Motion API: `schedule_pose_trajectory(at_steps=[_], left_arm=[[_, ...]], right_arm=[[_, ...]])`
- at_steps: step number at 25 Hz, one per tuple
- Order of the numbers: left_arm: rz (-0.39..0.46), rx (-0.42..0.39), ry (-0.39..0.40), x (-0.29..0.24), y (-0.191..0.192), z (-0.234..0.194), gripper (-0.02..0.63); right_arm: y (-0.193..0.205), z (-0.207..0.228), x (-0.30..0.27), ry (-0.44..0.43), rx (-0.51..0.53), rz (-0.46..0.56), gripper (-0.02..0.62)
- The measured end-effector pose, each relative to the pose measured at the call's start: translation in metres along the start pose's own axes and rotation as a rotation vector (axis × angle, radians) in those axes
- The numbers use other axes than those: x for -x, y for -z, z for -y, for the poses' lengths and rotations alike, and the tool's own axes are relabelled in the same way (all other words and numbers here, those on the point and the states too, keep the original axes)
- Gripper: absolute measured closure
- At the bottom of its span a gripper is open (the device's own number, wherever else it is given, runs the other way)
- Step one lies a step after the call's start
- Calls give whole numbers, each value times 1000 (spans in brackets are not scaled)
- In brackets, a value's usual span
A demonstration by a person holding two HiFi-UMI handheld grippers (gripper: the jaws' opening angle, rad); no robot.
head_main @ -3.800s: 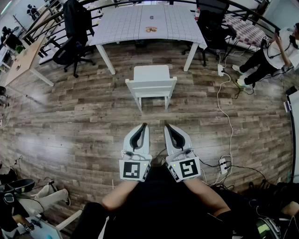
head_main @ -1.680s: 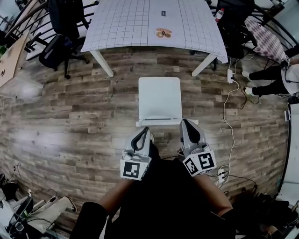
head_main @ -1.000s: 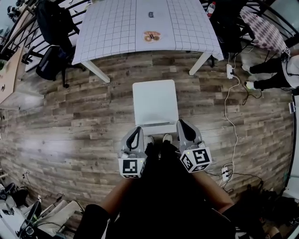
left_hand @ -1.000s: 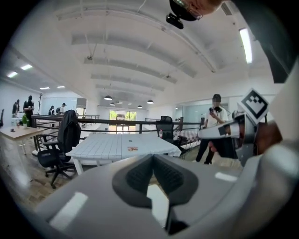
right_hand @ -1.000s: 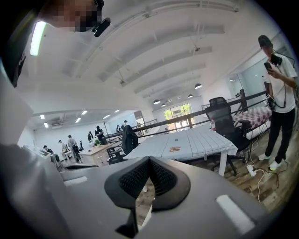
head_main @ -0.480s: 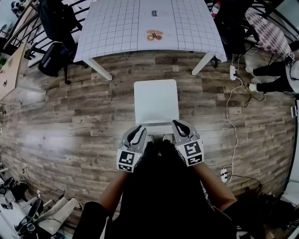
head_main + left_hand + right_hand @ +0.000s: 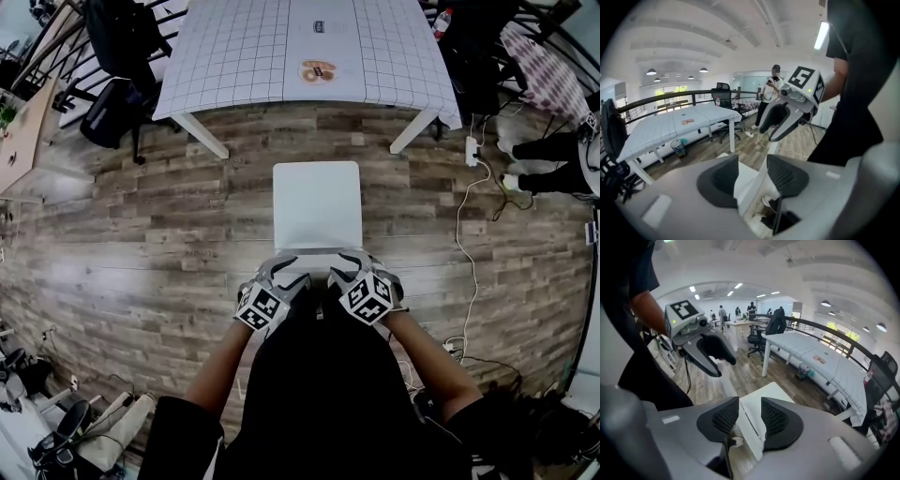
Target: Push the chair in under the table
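While the white chair (image 7: 317, 202) stands on the floor (image 7: 141, 234) just short of the table (image 7: 234, 56), its seat and long axis pointing toward it, the left gripper (image 7: 751, 176) and right gripper (image 7: 750, 416) straddle its backrest (image 7: 317, 252), jaws just opened wide, not pressing. A power strip (image 7: 472, 151) lies off right.
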State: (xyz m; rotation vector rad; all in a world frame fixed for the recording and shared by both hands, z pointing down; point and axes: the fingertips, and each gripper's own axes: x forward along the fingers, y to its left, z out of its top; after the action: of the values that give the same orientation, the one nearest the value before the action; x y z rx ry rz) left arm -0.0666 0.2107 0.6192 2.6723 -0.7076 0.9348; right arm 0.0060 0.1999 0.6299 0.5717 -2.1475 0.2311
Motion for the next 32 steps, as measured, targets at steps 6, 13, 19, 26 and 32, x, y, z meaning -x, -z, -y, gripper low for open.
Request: schedule_pose_trajectory(at_steps=[6,13,19,26,32], left_arm=[[-129,-108,192,-31,20,23,376],[-327,-187,280,-51,54,28,356],[-461,-333,360,-68,77,39,356],[-537,-465,399,-86,97,48,353],[-566,-455,421,-94,103,47,356]], right_arm=[[30,-22,-30,-112,166,-135,445],[56,-31,-64,-157,260,-256,422],[65,-32,-85,-154,474,-311,440],[73,-41,-103,-187,569,-344,453],[81,-41,-111,-216,556,-363,464]])
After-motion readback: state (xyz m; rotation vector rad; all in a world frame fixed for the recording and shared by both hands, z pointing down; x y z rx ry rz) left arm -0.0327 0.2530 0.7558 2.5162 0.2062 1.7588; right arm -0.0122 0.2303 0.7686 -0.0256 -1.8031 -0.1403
